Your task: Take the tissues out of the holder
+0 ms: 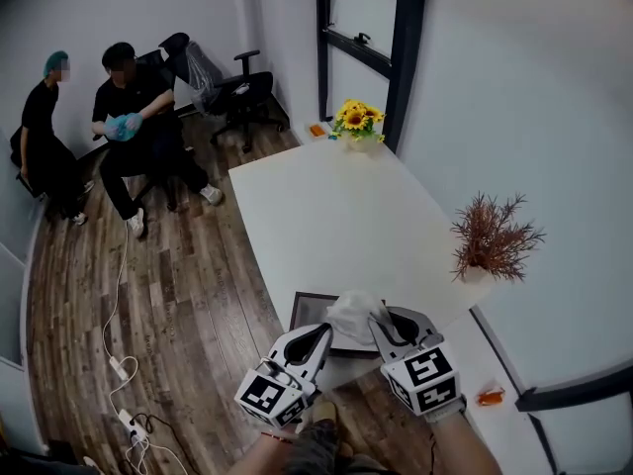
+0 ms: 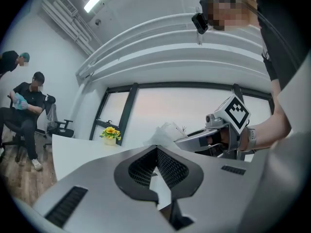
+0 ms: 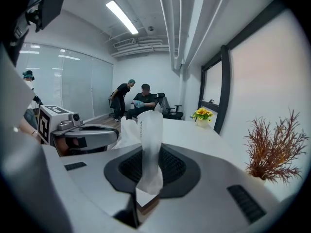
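1. Nearest to the person, the right gripper [image 1: 379,322] has its jaws closed to a narrow gap on a tissue [image 3: 150,149]. The tissue stands up between the pads as a thin white strip, and a looser bunch of it hangs just beyond the tips.
2. The left gripper [image 1: 324,332] is just beside it, with its jaw tips drawn together. Nothing is clearly held there. Whether a corner of the tissue is caught cannot be told.
3. The tissue is lifted above the dark holder [image 1: 300,310], which lies flat at the near edge of the white table [image 1: 326,216]. So the taking out looks to be under way, with one tissue raised but not yet put aside. The tissue and the grippers cover the middle of the holder, so it is not visible whether more tissues remain inside.
4. Both grippers come in from the bottom of the head view, and their tips lean toward each other over the holder. The left one points about level, and the right one tilts somewhat down.
5. Farther away, the table carries sunflowers [image 1: 357,119] and a dry reddish plant [image 1: 492,237]. Two people [image 1: 134,117] are by the chairs at the far wall.
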